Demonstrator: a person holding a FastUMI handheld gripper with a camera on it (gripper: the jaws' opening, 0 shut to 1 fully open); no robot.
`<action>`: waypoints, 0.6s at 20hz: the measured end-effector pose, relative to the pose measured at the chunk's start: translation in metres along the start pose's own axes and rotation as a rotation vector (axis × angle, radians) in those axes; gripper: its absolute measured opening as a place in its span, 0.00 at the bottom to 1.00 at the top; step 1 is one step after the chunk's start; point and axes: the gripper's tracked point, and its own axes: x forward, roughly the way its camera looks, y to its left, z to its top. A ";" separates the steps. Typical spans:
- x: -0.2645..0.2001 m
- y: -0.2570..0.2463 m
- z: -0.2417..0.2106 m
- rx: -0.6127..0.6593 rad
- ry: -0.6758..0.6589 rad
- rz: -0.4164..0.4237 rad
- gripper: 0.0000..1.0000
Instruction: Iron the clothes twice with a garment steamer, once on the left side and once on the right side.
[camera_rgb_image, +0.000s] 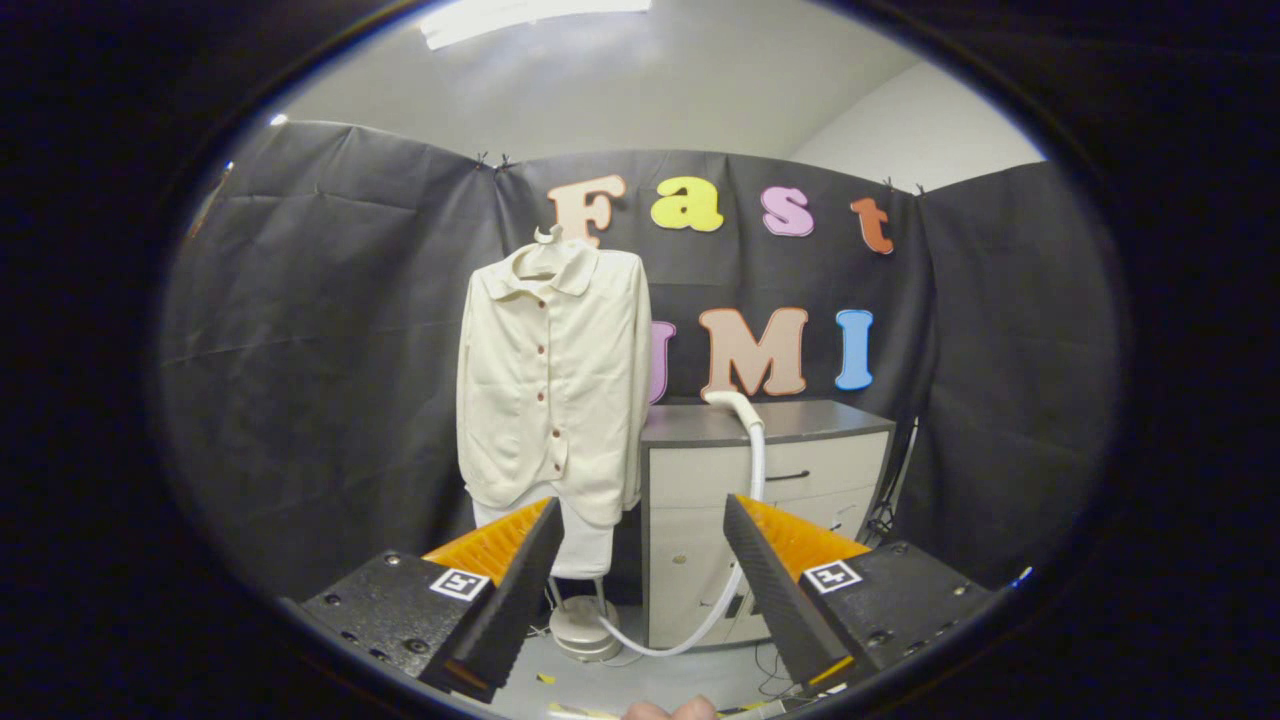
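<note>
The gripper (645, 525) has its two orange-and-black fingers (520, 570) spread wide apart, with nothing between them. Well beyond them a cream buttoned shirt (553, 385) hangs on a hanger (547, 240) against the black cloth — its hem drops just behind the left fingertip. To the shirt's right stands a grey cabinet (790, 470). The white steamer hose (745, 470) curves from the cabinet top down to a round base (587, 625) on the floor — seen through the gap between the fingers.
</note>
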 end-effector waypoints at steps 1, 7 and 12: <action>0.010 -0.006 -0.001 0.007 0.000 0.010 0.98; 0.063 -0.037 -0.013 0.035 0.024 0.032 0.99; 0.109 -0.056 -0.012 0.044 0.037 -0.017 0.98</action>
